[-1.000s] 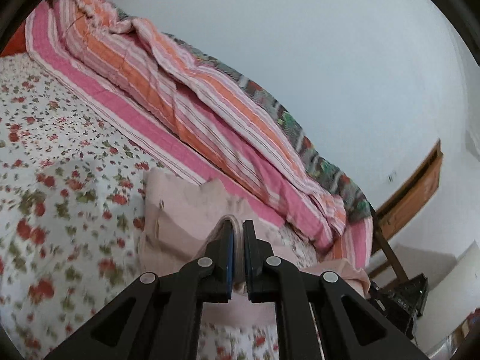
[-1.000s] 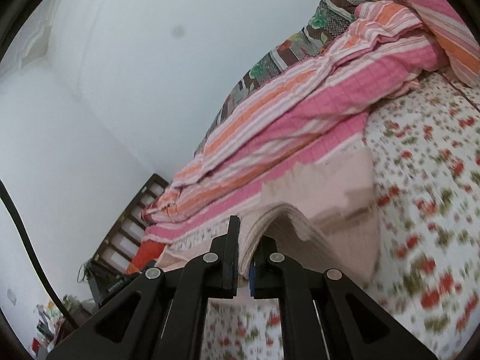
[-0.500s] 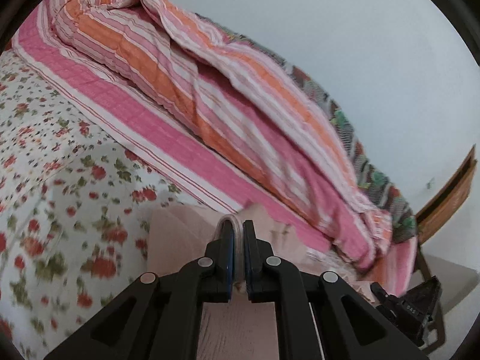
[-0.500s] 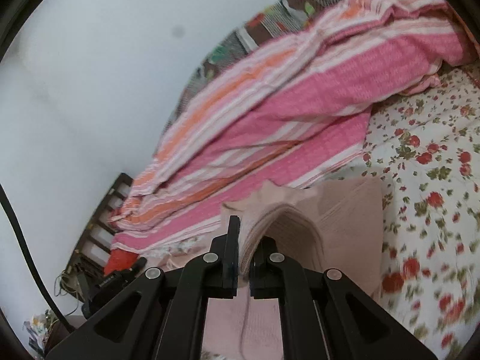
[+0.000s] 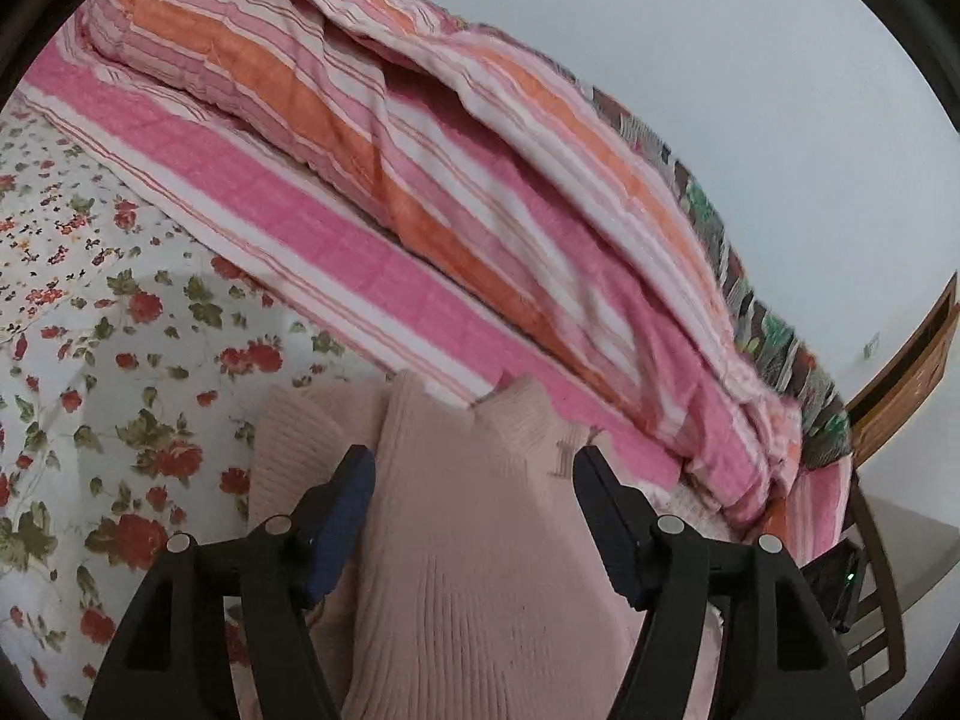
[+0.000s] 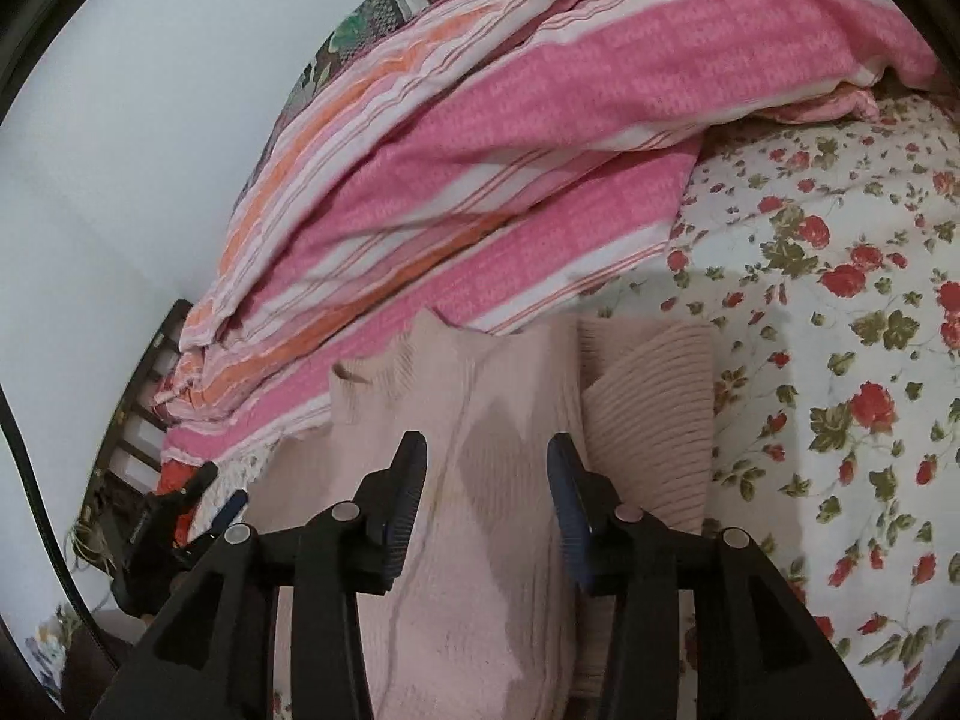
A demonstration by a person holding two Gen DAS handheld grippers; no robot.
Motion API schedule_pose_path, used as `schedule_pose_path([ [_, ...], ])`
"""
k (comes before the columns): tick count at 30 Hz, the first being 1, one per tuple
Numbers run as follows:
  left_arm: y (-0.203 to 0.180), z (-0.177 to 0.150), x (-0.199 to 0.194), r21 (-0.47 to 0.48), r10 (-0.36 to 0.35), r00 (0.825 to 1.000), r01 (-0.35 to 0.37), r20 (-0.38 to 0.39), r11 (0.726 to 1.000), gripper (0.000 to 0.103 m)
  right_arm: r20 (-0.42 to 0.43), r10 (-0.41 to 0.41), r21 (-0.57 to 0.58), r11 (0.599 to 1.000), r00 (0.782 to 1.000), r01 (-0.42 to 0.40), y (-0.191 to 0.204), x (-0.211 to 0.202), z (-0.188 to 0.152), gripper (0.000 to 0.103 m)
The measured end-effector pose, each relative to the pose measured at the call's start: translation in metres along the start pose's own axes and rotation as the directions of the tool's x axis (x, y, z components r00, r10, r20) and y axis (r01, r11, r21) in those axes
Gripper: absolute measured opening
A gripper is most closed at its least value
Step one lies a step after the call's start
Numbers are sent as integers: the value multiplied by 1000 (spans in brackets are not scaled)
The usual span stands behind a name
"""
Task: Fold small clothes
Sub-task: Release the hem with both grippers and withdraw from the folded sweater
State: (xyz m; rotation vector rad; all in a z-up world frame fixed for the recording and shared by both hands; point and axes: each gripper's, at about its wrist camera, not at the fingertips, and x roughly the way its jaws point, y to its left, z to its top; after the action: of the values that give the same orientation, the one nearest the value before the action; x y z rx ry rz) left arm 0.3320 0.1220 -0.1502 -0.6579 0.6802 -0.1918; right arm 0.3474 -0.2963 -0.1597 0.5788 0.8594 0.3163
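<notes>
A pale pink ribbed knit garment point(image 5: 474, 534) lies folded on the floral bedsheet point(image 5: 108, 360), its far edge by the striped blanket. My left gripper point(image 5: 474, 474) is open, its jaws spread wide just above the garment, holding nothing. In the right wrist view the same garment point(image 6: 480, 438) lies under my right gripper point(image 6: 486, 462), which is open and empty too. A ribbed folded sleeve part point(image 6: 654, 408) sticks out at its right side.
A bunched pink, orange and white striped blanket point(image 5: 456, 198) runs along the far side of the bed against a white wall. The floral sheet point(image 6: 840, 360) spreads to the right. A wooden bed frame point(image 5: 900, 372) and dark clutter point(image 6: 150, 528) sit beyond the bed's ends.
Both grippers were shut on the pink garment's edge and carried it forward toward the blanket. Now both have opened and the garment lies released on the bed.
</notes>
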Motion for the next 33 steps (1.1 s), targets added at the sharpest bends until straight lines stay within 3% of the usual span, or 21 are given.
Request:
schedule_pose_path([
  [9, -17, -10, -19, 106, 78, 997, -78, 0, 991, 67, 20, -187, -173, 967, 982, 188, 42, -27, -12, 42],
  [11, -24, -13, -30, 153, 82, 997, -83, 12, 985, 74, 25, -181, -179, 967, 983, 183, 47, -42, -22, 42],
  [15, -31, -29, -56, 200, 142, 988, -151, 55, 968, 77, 10, -163, -156, 974, 987, 162, 51, -70, -52, 48],
  [17, -25, -41, -70, 189, 121, 992, -126, 36, 974, 78, 0, -156, -136, 979, 988, 155, 50, -81, -67, 55],
  [23, -2, -81, -105, 127, 75, 997, -70, -33, 989, 78, -12, -150, -89, 985, 989, 148, 42, -97, -107, 55],
  [27, 12, -107, -121, 102, 70, 997, -65, -37, 993, 78, 15, -125, -57, 991, 992, 125, 27, -99, -125, 56],
  [31, 28, -124, -113, 67, 44, 995, -37, -93, 997, 78, 11, -62, -19, 998, 998, 62, 9, -88, -138, 57],
  [33, 29, -124, -110, 71, 34, 996, -29, -80, 997, 78, 29, -51, -25, 998, 998, 52, 6, -88, -140, 57],
])
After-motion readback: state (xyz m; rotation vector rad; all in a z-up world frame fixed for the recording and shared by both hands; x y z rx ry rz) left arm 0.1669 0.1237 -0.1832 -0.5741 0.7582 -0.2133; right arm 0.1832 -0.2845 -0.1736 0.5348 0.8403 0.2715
